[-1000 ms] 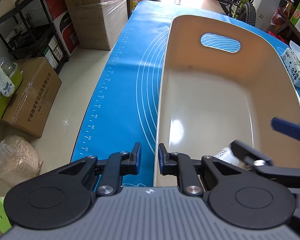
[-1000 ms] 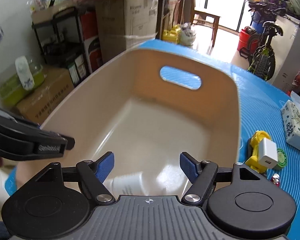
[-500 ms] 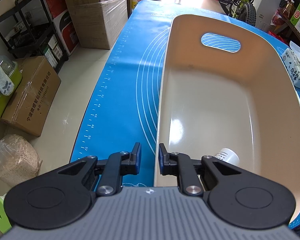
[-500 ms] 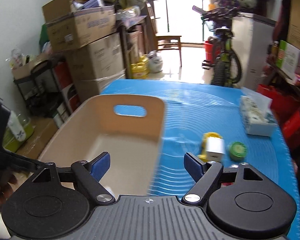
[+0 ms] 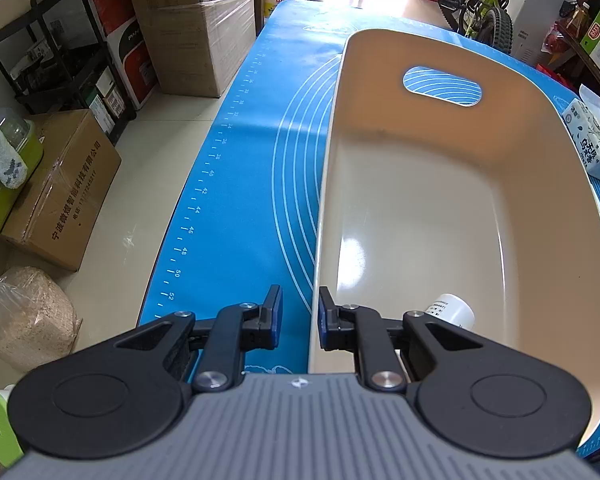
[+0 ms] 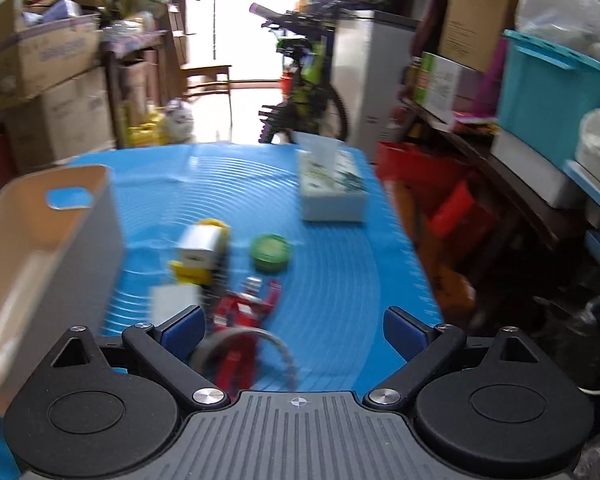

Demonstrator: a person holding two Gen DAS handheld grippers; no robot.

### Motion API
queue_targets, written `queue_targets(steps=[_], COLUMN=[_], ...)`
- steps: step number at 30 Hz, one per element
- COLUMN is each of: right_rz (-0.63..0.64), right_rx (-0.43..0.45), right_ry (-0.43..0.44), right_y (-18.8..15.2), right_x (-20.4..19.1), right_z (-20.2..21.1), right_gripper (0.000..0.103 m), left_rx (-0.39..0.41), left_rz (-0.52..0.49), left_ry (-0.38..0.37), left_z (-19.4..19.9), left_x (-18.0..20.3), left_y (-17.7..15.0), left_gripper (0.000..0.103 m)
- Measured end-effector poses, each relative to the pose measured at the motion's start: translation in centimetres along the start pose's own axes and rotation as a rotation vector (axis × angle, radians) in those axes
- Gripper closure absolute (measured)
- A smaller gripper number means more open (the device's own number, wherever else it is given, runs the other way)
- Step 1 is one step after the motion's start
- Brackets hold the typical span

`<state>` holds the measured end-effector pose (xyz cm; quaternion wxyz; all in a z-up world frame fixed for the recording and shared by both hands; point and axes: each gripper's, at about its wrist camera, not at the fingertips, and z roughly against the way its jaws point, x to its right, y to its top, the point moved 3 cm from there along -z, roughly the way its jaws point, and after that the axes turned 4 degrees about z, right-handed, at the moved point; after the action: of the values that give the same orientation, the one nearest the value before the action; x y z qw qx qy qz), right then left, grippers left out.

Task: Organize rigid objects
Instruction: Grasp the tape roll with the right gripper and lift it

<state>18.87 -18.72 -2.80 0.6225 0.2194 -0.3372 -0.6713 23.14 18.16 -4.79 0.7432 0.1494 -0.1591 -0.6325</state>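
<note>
Currently red toy (image 6: 242, 312) between right gripper (image 6: 294, 330) fingers, untouched.

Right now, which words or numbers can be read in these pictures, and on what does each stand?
"44", "46", "48", "50": ruler on the blue mat.
Cardboard box: Chinese print, opening "宁波".
White bottle label, tissue pack: too small.
Right wrist view: too blurred.
</note>
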Motion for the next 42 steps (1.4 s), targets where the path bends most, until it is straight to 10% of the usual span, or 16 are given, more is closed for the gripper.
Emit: queue_targets(steps=[22, 32, 42], right_rz=[0.064, -0.023, -0.071], right_rx=[-0.17, -0.215, -0.116], right_ry=[0.088, 0.132, 0.123], right_y=[-3.2, -4.0, -3.2], right_x=[-1.8, -1.4, -1.2], right_z=[-7.0, -7.8, -5.3], right_gripper=[0.023, 0.083, 0.086], left_rx=[-0.002, -0.002, -0.006], left_rz=[-0.006, -0.004, -0.004], left_ry=[0.008, 0.007, 0.008], left_z=[-0.2, -0.2, -0.2], left_x=[0.3, 0.4, 0.4], left_y=[-0.2, -0.1, -0.1], left_gripper=[0.083, 0.083, 0.083])
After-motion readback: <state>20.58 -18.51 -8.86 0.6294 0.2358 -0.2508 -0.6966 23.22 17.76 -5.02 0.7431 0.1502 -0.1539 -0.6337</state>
